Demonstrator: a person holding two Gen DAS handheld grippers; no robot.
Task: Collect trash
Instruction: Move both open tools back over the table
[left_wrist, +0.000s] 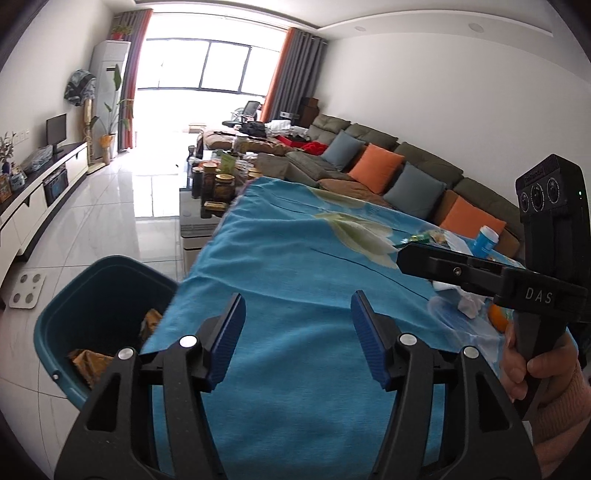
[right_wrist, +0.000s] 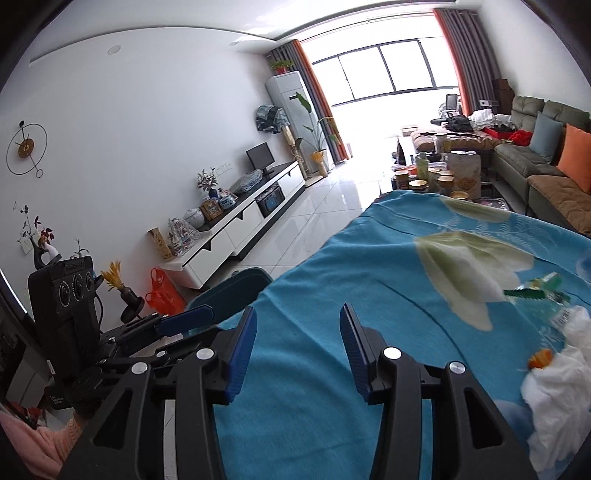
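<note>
A teal trash bin (left_wrist: 92, 295) stands on the floor at the left edge of a table under a blue flowered cloth (left_wrist: 295, 258); brown wrappers (left_wrist: 88, 362) lie inside it. My left gripper (left_wrist: 298, 332) is open and empty above the cloth next to the bin. My right gripper (right_wrist: 298, 347) is open and empty over the cloth. Trash lies at the cloth's right side: crumpled white tissue (right_wrist: 561, 384), an orange peel piece (right_wrist: 541, 358), a green wrapper (right_wrist: 532, 291) and a blue cup (left_wrist: 485, 240). The bin's rim (right_wrist: 236, 288) also shows in the right wrist view.
A grey sofa (left_wrist: 369, 155) with orange and blue cushions runs along the right wall. A coffee table with jars (left_wrist: 218, 181) stands beyond the cloth. A white TV cabinet (right_wrist: 236, 229) lines the left wall. A white scale (left_wrist: 26, 291) lies on the tiled floor.
</note>
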